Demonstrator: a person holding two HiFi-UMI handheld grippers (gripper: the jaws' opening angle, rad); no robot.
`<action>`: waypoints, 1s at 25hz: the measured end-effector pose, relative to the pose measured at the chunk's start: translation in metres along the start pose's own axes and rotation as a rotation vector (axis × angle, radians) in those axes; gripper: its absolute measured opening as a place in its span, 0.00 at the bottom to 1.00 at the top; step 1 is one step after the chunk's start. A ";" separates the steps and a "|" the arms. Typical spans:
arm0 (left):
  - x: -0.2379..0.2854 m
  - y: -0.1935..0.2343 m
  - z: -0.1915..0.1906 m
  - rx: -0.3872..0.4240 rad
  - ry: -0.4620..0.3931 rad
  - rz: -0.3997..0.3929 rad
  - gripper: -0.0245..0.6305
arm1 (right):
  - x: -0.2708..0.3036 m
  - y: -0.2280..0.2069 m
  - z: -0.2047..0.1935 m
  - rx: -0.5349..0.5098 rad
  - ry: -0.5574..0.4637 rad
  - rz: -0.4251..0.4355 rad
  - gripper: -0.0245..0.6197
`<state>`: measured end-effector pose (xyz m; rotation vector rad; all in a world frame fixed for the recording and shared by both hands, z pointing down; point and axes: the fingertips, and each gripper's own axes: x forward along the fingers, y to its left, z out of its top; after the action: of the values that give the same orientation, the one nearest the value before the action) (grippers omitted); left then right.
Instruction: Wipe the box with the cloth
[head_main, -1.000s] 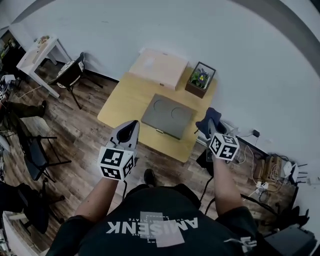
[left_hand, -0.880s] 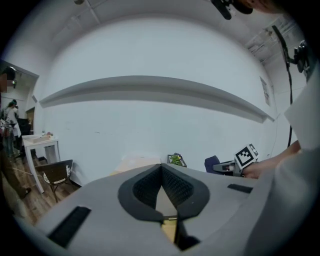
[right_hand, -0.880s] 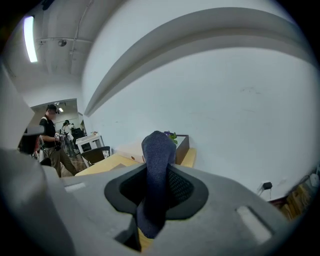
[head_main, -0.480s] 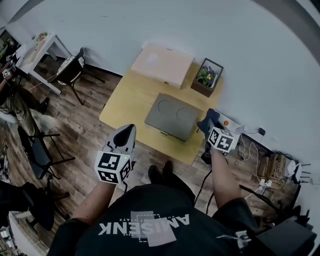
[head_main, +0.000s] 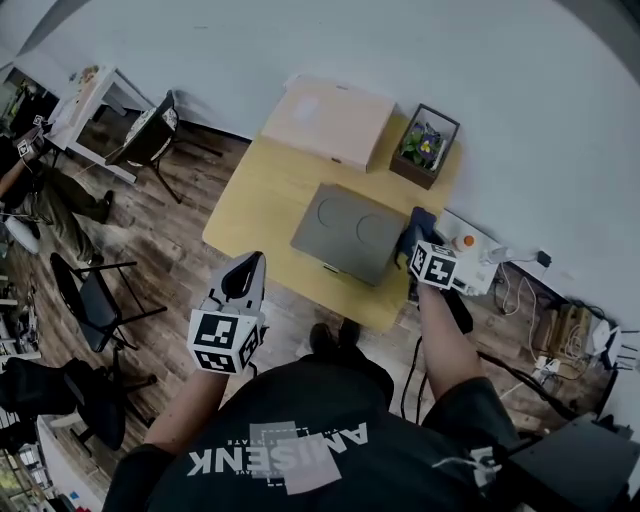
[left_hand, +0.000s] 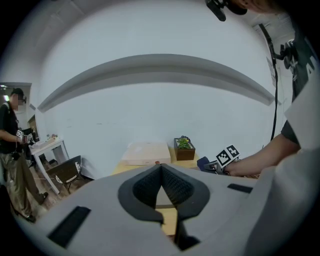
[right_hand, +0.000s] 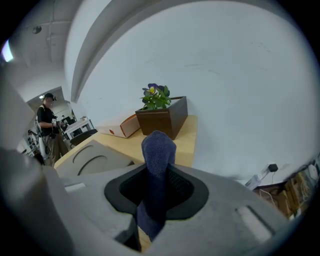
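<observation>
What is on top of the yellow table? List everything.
On the table: a grey box with two round recesses, a pale cardboard box and a planter with flowers. The right gripper holds the blue cloth beside the grey box. Anything beneath the boxes is covered.

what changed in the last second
The right gripper carried the blue cloth in toward the grey box and now sits at its right edge. The left gripper drew back slightly from the table's front edge. Unchanged: the cloth stays clamped in the right jaws, the left gripper is shut and empty, and the grey box, pale box and planter have not moved.
</observation>
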<state>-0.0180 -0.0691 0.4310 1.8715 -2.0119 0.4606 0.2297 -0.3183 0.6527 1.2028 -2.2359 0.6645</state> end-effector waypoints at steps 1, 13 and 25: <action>0.002 0.000 -0.003 -0.008 0.008 0.008 0.03 | 0.004 0.002 -0.002 -0.015 0.009 0.010 0.17; 0.022 -0.012 -0.009 0.020 0.051 0.024 0.03 | 0.011 0.031 -0.013 -0.103 0.047 0.120 0.17; 0.034 0.014 -0.021 0.046 0.044 -0.048 0.03 | -0.001 0.045 -0.031 -0.141 0.084 0.208 0.17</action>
<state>-0.0335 -0.0882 0.4651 1.9152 -1.9397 0.5343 0.1980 -0.2764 0.6677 0.8672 -2.3134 0.6117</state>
